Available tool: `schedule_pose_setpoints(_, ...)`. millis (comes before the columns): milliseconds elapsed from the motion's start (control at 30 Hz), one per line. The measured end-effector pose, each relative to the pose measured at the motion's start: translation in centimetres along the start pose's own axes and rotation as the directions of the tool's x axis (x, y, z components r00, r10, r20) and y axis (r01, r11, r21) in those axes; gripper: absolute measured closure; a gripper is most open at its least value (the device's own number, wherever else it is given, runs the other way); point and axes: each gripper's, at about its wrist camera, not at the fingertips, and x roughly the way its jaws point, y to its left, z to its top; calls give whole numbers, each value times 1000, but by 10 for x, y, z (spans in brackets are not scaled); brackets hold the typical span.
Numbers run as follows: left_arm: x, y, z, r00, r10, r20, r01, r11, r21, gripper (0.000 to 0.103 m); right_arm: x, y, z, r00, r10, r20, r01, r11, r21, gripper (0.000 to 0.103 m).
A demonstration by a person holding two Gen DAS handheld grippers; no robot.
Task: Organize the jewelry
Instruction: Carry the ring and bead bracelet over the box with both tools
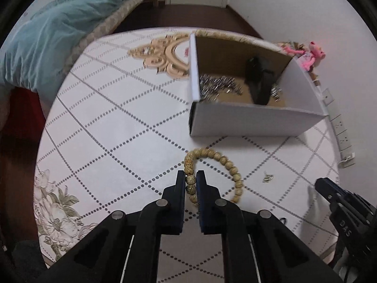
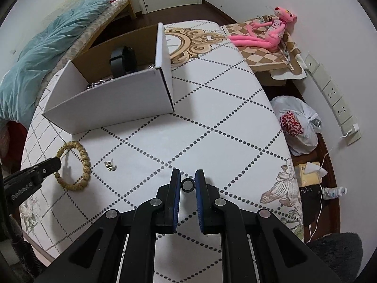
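A tan wooden bead bracelet (image 1: 226,165) lies on the table in front of the white cardboard box (image 1: 254,122). My left gripper (image 1: 190,176) is shut on the bracelet's left side; it also shows in the right wrist view (image 2: 56,162) by the bracelet (image 2: 82,162). My right gripper (image 2: 187,175) has its jaws closed around a small black ring (image 2: 187,185). A small metal earring (image 1: 268,178) lies to the right of the bracelet, also seen in the right wrist view (image 2: 110,165). The box (image 2: 113,101) holds a black watch (image 2: 122,61) and a silver chain (image 1: 216,86).
The table has a white cloth with a dotted diamond pattern (image 2: 212,127). A pink plush toy (image 2: 266,33) sits on a checked cushion at the far right. A plastic bag (image 2: 297,125) and power sockets (image 2: 334,99) lie beyond the right edge. A bed with teal bedding (image 1: 51,30) stands to the left.
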Motion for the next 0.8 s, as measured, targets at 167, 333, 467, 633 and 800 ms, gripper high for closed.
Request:
schedule_pose_setpoints(167,-31,-4,8,998,-42,49,41,999,31,97,-22,7,8,999,26,36,-25,999,-23,90)
schedule_pose_setpoints(333,-64,-4,27,990,-106,95,103,994,41,97,-48,15,24,995,74,72,-72,997,-31,90)
schedule_pose_setpoints(467,-90,-3,53,978,-156,139,151,988,41,97,-68,20,47,987,127,101,-125,992,-29,90)
schedule_pose_setpoints(633,-103,-7,96,965,-205,164,198,978,60,97,-79,28,82,978,172,118,-169,985,-43,90)
schedule_pose_setpoints(800,-81,-13,129,969,-217,121,209,975,79,97,-58,30,123,966,256,48,-255,967,-25,90)
